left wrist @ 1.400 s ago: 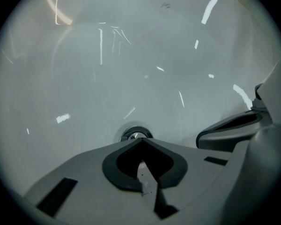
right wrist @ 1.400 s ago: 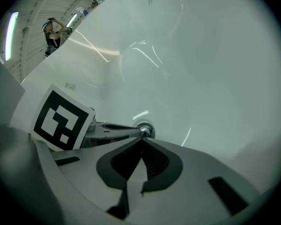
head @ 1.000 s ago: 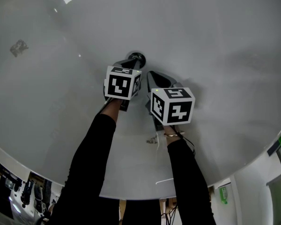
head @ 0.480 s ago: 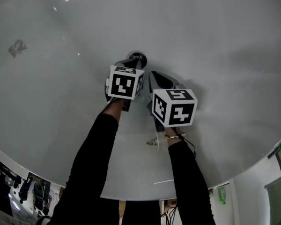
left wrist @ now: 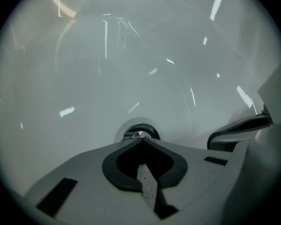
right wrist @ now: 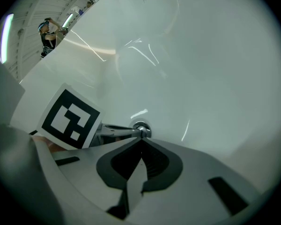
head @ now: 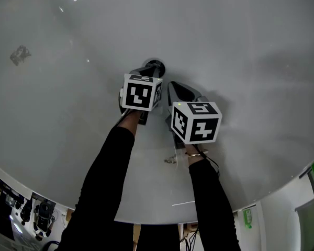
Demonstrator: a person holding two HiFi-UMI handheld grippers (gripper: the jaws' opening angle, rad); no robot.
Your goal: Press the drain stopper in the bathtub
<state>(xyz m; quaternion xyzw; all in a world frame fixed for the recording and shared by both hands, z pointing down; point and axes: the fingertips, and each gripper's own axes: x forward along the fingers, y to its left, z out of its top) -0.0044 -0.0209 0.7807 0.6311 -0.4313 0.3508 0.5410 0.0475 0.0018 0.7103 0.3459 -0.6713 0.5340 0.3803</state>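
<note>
The chrome drain stopper sits in the floor of the white bathtub. My left gripper is shut, and its closed tips rest right at the stopper, touching or just above it. In the right gripper view the left jaws reach in from the left onto the stopper. My right gripper is also shut with nothing in it. It hovers just beside the left one, a short way short of the drain.
Smooth tub walls curve up on all sides. A small shiny object lies on the tub surface near the right wrist. A grey mark shows on the far left wall. The tub rim runs below the arms.
Almost nothing: both grippers have drifted very slightly right and down in the head view. The left tips stay at the stopper.
</note>
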